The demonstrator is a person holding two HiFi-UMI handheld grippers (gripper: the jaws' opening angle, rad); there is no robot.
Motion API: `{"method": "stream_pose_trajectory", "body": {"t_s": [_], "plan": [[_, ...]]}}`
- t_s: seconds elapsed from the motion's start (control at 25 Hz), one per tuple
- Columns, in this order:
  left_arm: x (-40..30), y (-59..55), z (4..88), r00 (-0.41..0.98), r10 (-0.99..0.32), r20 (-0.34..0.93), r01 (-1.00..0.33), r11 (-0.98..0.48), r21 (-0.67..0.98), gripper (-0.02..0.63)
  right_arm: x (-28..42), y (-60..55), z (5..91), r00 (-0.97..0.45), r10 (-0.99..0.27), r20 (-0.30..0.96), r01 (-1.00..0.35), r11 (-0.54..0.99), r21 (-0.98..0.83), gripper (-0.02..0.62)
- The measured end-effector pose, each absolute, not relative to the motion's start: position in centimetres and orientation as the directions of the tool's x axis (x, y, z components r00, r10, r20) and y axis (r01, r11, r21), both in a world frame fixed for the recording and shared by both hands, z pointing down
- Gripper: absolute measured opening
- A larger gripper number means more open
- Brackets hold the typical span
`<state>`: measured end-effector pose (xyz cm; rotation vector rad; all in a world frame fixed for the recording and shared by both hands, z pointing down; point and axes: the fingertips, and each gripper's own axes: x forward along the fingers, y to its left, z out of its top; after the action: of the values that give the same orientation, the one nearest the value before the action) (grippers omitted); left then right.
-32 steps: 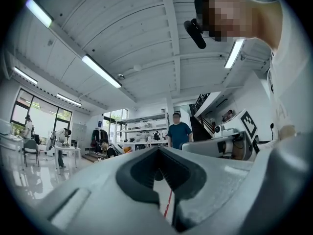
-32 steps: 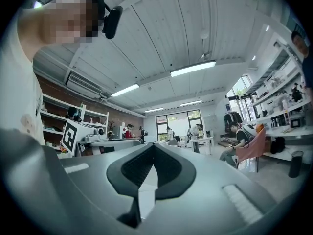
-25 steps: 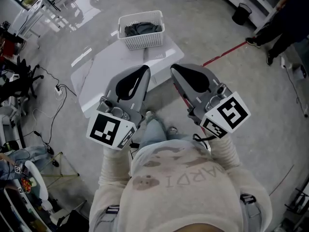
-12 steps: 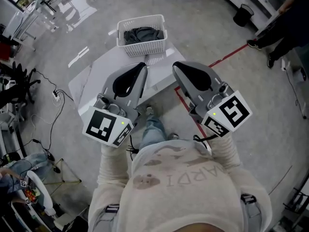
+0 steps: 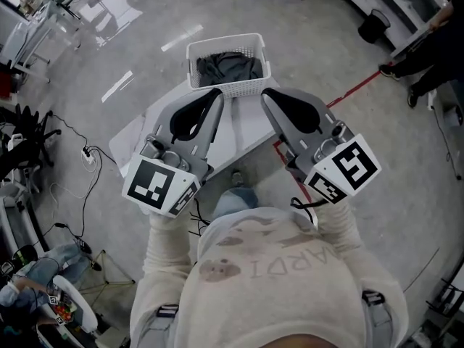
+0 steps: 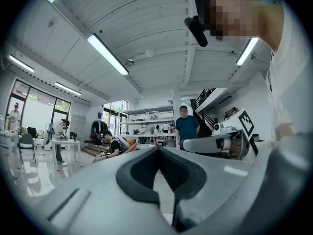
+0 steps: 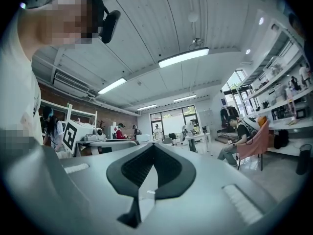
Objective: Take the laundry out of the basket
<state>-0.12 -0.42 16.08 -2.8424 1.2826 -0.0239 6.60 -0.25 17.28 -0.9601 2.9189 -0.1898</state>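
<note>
The dark grey laundry (image 5: 228,65) lies bunched inside the white lattice basket (image 5: 226,87), which stands straight ahead of both grippers, at the far end of the white table (image 5: 243,129). The left gripper (image 5: 217,93) points at the basket's near left corner and the right gripper (image 5: 265,93) at its near right corner. Seen from the head view, their tips line up with the near wall, and I cannot tell whether they touch it. Each gripper's own view shows its jaws brought together at the tip with nothing between them, so both are closed and empty. A strip of bare tabletop runs between the two grippers up to the basket. The table's near edge crosses slantwise under their bodies, and its left corner juts out beyond the left gripper. Outward from the right gripper the grey floor lies open as far as a red line (image 5: 355,89). A person's dark legs (image 5: 428,46) and a black bin (image 5: 374,27) stand beyond that line. Outward from the left gripper, a cable (image 5: 83,194) trails over the floor toward chairs and stands crowded along that side.
</note>
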Motion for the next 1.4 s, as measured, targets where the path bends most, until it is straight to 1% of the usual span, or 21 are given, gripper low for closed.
{"method": "stream_pose_trajectory", "body": {"t_s": [0.32,0.64,1.04,1.4], "plan": [[-4.8,-6.6,16.9,0.691,-0.723,0.003,-0.723,-0.691,-0.011,0.000,2.5,-6.0,17.9,-0.767,-0.641,0.003,-0.635,0.759,-0.142,0.028],[-5.9,-10.7,18.0,0.677,-0.736,-0.013,-0.735,-0.677,0.040,0.000,3.0,-9.9,18.8,-0.753,-0.657,0.035,-0.654,0.743,-0.142,0.028],[-4.4,-16.5,18.5,0.608,-0.794,0.009,-0.794,-0.607,0.038,0.000,3.3,-17.1,19.4,-0.831,-0.555,0.032,-0.553,0.819,-0.154,0.028],[-1.8,-22.8,19.5,0.500,-0.864,0.065,-0.866,-0.500,0.007,0.000,5.4,-24.8,21.2,-0.903,-0.425,0.056,-0.428,0.885,-0.182,0.028]]}}
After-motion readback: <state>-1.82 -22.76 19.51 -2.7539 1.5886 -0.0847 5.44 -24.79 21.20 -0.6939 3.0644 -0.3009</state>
